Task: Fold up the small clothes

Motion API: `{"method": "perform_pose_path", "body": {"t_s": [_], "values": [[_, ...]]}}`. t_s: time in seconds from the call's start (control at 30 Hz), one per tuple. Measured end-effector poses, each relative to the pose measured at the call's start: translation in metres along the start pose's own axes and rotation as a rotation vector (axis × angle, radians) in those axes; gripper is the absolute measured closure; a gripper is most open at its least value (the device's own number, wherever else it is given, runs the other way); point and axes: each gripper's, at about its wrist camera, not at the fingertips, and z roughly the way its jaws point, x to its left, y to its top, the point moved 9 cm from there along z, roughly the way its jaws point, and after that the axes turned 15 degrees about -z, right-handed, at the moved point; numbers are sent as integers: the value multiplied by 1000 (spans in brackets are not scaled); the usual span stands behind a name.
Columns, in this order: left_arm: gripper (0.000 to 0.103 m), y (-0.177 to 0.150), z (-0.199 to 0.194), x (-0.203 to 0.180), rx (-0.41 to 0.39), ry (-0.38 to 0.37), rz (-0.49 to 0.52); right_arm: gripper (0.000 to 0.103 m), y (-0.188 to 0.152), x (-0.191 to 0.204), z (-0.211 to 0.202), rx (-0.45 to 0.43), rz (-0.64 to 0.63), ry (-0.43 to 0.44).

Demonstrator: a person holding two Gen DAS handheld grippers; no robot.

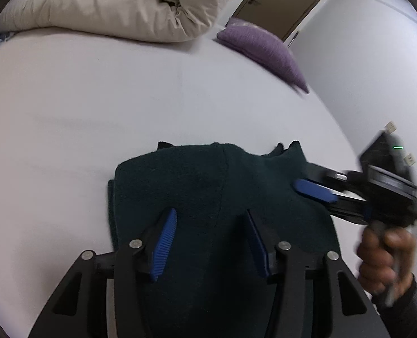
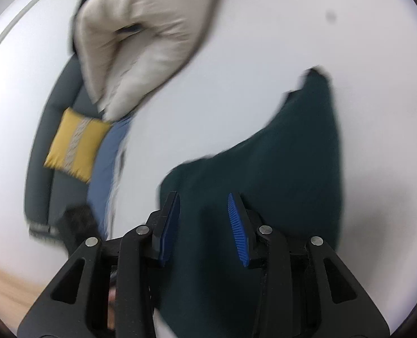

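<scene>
Both grippers open over dark-green garment (image 1: 208,186), unlabelled

One dark green garment (image 1: 208,186), one duvet (image 1: 118,2), two cushions (image 1: 261,48) (image 2: 77,145), two grippers (image 1: 211,242) (image 2: 204,225)

Both tools were built of black linkage arms joined by round silver screws, and ribbed blue pads were fitted to the fingers (image 1: 166,243). On the right gripper (image 1: 315,190) a small green light was seen. A dark sleeve (image 1: 405,307) was worn.
</scene>
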Motion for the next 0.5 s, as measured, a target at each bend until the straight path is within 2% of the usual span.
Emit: {"method": "perform_pose_path", "body": {"t_s": [0.07,0.13,0.17,0.23,0.3,0.33,0.43,0.47,0.5], "values": [[50,-1,2,2,-1,-26,4,71,6,-24,8,-2,51,-26],[50,-1,3,5,-2,-50,-8,78,11,-40,13,-30,99,15],[50,0,4,5,-1,-60,-14,78,15,-45,13,-50,96,2],[51,1,5,6,-6,-60,-12,81,18,-57,10,-79,89,-46],[51,-2,9,4,-14,-44,11,87,20,-66,7,-99,130,-22],[51,-3,9,3,-18,-39,19,87,20,-68,3,-111,132,-40],[51,-2,9,5,-21,-47,13,79,17,-60,-26,-166,79,-130],[51,-2,9,5,-20,-53,6,79,13,-47,-36,-179,58,-103],[51,-2,8,6,-19,-59,-3,79,5,-30,-45,-185,36,-35]]}}
